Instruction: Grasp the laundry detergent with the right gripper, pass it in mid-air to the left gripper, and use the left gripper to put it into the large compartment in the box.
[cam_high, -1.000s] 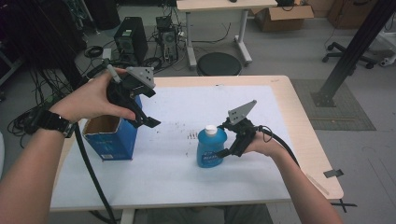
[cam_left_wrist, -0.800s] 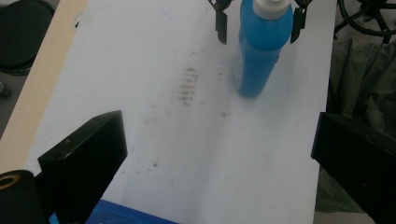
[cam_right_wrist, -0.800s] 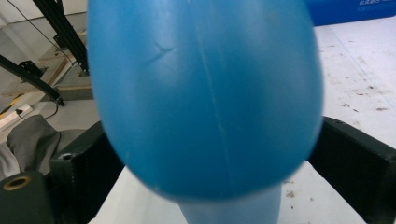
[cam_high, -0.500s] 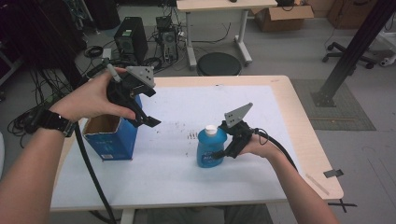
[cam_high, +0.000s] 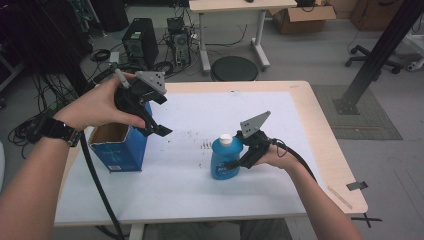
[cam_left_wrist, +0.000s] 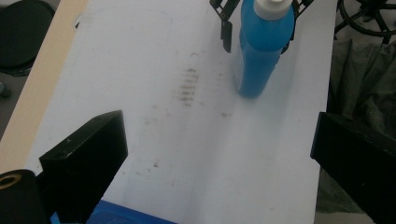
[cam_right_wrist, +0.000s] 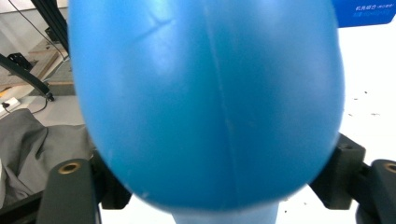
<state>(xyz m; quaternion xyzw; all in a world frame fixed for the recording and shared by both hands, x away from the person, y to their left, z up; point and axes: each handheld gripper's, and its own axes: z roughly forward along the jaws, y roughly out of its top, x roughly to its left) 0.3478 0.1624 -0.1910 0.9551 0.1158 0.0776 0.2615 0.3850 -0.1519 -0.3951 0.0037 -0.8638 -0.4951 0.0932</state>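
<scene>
Two tools at the bench: right one clamped on a blue bottle, left one spread wide over a blue carton.

Right tool (cam_high: 235, 159) closed against both sides of the blue bottle (cam_high: 225, 159), white cap (cam_high: 226, 139) up, bottle upright on the white bench (cam_high: 200, 190) near its middle. In the right gripper view, bottle body (cam_right_wrist: 205, 102) pressed between both black jaws. Left tool (cam_high: 159, 129) held above the bench, jaws far apart with nothing between them, just over the open blue carton (cam_high: 120, 147) at the bench's left side. White print on the carton (cam_right_wrist: 369, 11), too small to read. No label legible on the bottle. Dark smudges (cam_left_wrist: 187, 86) on the bench beside the bottle (cam_left_wrist: 261, 46).
</scene>
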